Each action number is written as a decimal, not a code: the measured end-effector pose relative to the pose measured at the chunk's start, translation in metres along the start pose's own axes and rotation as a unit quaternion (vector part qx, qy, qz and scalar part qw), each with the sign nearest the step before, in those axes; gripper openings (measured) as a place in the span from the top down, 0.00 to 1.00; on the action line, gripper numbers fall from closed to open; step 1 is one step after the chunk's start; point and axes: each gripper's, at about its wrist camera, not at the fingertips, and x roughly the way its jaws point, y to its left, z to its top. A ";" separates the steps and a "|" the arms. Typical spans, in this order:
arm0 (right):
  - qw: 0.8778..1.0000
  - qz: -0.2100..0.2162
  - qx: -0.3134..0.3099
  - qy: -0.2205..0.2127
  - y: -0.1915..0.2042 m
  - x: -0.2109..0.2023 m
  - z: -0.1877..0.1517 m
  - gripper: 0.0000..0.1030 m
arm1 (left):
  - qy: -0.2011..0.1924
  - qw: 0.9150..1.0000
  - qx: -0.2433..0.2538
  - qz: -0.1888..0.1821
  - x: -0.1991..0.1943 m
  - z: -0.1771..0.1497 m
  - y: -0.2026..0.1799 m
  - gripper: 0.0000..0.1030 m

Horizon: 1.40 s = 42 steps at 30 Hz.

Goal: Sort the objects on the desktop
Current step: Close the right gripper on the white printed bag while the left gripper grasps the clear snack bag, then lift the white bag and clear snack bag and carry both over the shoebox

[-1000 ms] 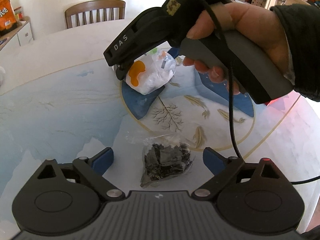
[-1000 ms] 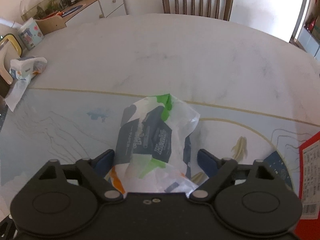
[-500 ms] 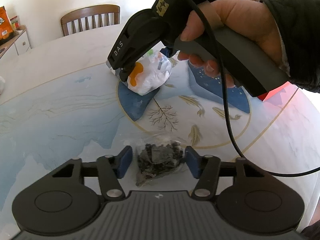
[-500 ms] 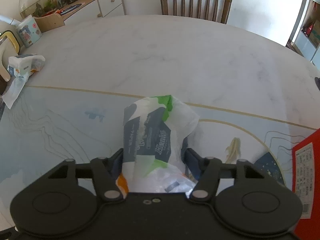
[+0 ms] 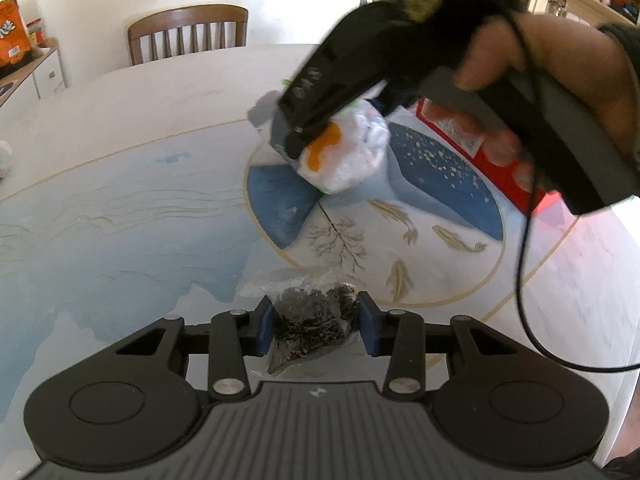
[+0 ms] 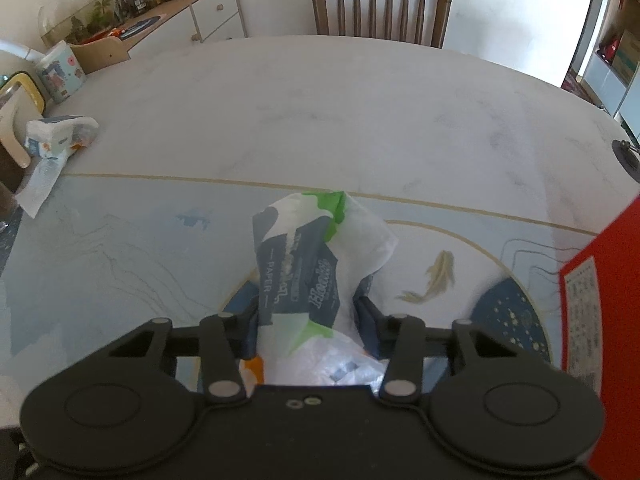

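Note:
My left gripper point(image 5: 316, 326) is shut on a small clear bag of dark dried bits point(image 5: 310, 320), just above the table with the blue painted pattern point(image 5: 120, 240). My right gripper point(image 6: 306, 330) is shut on a white tissue pack with navy, green and orange print point(image 6: 304, 264) and holds it lifted off the table. The same pack point(image 5: 348, 152) and the right gripper's body with the hand on it show in the left wrist view, beyond the bag.
A red box point(image 6: 600, 304) lies at the right, also in the left wrist view point(image 5: 480, 148). Another tissue pack point(image 6: 56, 136) and a patterned cup point(image 6: 60, 72) sit at the table's left edge. A wooden chair point(image 6: 380, 8) stands behind the table.
Both grippers closed from open: the left on the bag of dark bits, the right on the tissue pack. The right gripper then lifted the pack and moved it right.

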 end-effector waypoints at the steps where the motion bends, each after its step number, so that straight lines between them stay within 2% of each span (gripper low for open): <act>1: 1.000 0.001 0.001 0.000 -0.002 -0.003 -0.002 0.56 | -0.002 1.000 -0.001 0.001 -0.002 0.001 0.001 0.61; 10: 1.000 0.011 0.018 -0.010 -0.008 -0.039 -0.021 0.56 | -0.030 1.000 -0.002 0.008 -0.023 0.019 -0.001 0.61; 27: 0.996 0.029 0.059 -0.057 -0.029 -0.117 -0.044 0.56 | -0.068 0.998 0.009 0.000 -0.067 0.055 -0.019 0.61; 42: 0.991 0.030 0.092 -0.092 -0.050 -0.169 -0.073 0.56 | -0.100 0.994 0.042 -0.031 -0.089 0.090 -0.052 0.61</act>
